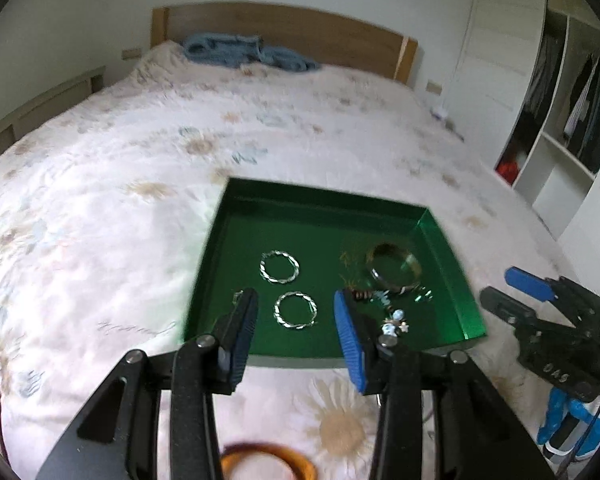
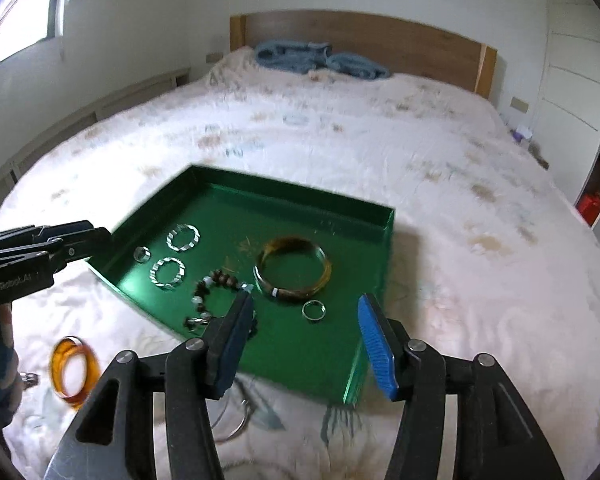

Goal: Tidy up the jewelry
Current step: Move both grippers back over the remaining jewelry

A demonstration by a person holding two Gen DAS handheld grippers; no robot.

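Observation:
A green tray (image 1: pixel 324 196) (image 2: pixel 292 196) lies on the bed. In it are two silver twisted hoops (image 1: pixel 280 266) (image 2: pixel 183 237), a brown bangle (image 1: pixel 394 266) (image 2: pixel 294 270), a beaded bracelet (image 2: pixel 210 300) (image 1: pixel 394 320), a small ring (image 2: pixel 314 310) and another small ring (image 2: pixel 141 255). An amber bangle (image 2: pixel 74 372) (image 1: pixel 266 464) lies on the bedspread outside the tray. My left gripper (image 1: pixel 296 328) (image 2: pixel 80 240) is open and empty above the tray's near-left edge. My right gripper (image 2: pixel 306 340) (image 1: pixel 512 292) is open and empty over the tray's near-right part.
The flowered bedspread (image 1: pixel 120 200) covers the bed. A thin wire hoop (image 2: pixel 236 420) lies on it under my right gripper. A blue blanket (image 1: pixel 244 52) lies by the wooden headboard (image 1: pixel 300 28). An open wardrobe (image 1: pixel 560 120) stands at the right.

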